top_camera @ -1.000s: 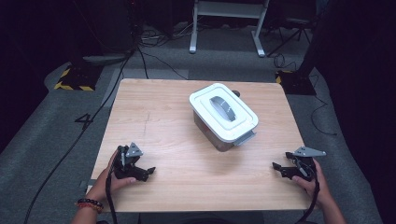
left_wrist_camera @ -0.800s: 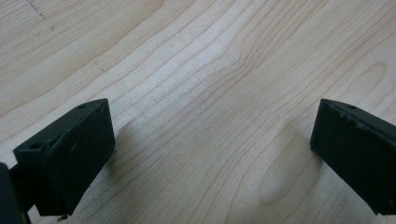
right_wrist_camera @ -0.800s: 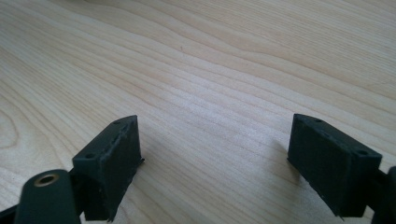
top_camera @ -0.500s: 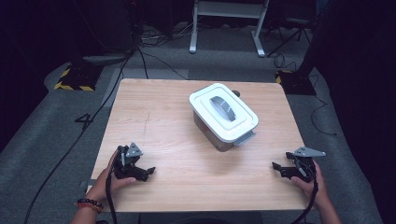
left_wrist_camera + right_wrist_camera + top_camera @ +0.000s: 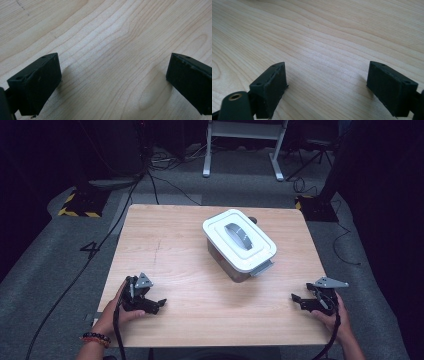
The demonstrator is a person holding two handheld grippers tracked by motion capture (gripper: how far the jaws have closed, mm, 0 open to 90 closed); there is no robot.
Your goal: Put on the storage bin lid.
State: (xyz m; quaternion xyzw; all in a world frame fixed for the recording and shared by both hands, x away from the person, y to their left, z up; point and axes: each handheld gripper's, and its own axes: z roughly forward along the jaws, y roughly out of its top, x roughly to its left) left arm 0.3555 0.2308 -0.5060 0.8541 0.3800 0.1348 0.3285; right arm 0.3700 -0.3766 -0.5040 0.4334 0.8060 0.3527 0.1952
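Bright even light on the table [image 5: 175,250], dark surroundings, soft shadows under blurred fingers [image 5: 37,82].

Light wooden tabletop [image 5: 175,250] is bare across its left half and along the near edge, so both the left gripper [image 5: 159,303] and right gripper [image 5: 295,297] have open wood ahead, jaws spread wide with nothing between them. Sole obstacle is the white-lidded rectangular plastic container [image 5: 239,244], set askew right of centre toward the far edge, well apart from both grippers.
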